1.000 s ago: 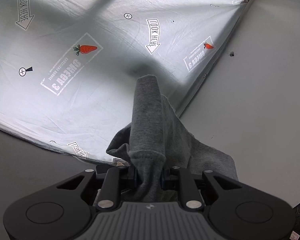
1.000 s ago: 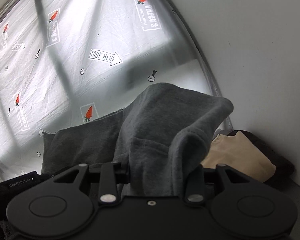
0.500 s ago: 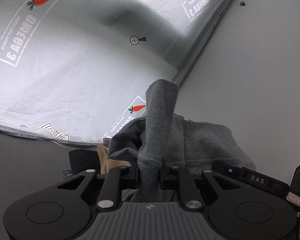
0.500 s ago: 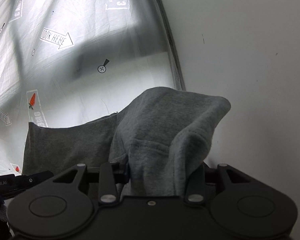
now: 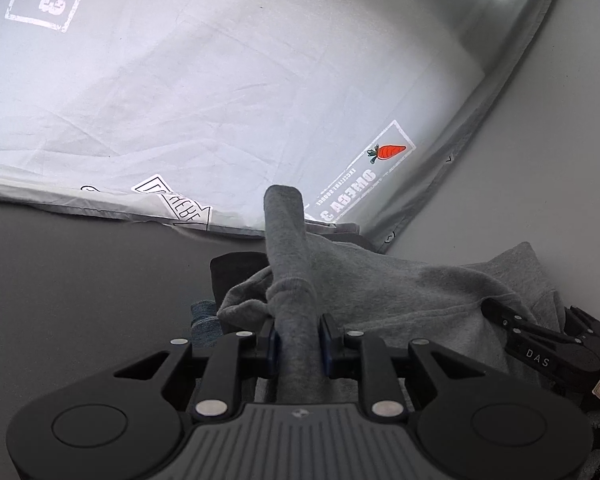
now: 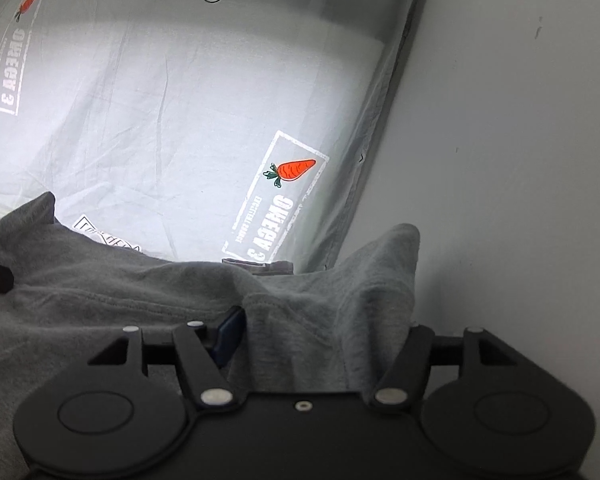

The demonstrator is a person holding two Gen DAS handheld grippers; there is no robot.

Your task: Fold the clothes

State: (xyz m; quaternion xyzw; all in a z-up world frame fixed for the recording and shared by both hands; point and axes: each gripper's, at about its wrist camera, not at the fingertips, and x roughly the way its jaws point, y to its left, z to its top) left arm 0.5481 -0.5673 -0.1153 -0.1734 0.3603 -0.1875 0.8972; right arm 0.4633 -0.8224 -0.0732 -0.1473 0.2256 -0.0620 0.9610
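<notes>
A white sheet point(image 5: 228, 92) printed with carrot labels, arrows and crosshair marks is spread over the surface ahead, and its hemmed edge is met by a plain pale wall point(image 6: 511, 128) on the right; in the left wrist view a dark floor point(image 5: 72, 276) is seen below the sheet's near edge. The grey garment point(image 5: 383, 292) is held up in front of both cameras, so that much of the lower field is blocked by its folds; it hangs just short of the sheet's corner. A narrow bunched ridge of it is clamped between the closed fingers of the left gripper point(image 5: 298, 338) and stands up past them; behind this ridge a dark cloth point(image 5: 236, 276) and a bluish piece of fabric point(image 5: 204, 314) are partly hidden, and what they are cannot be told with certainty. The right gripper point(image 6: 319, 338) is seen at the right of the left wrist view, black and marked "DAS", pressed into the cloth; in its own view a thick fold is draped across its fingers, which stand fairly wide around it, with a blue pad point(image 6: 230, 332) showing at the left; whether the fold is actually pinched cannot be told, since the right finger is covered by cloth.
</notes>
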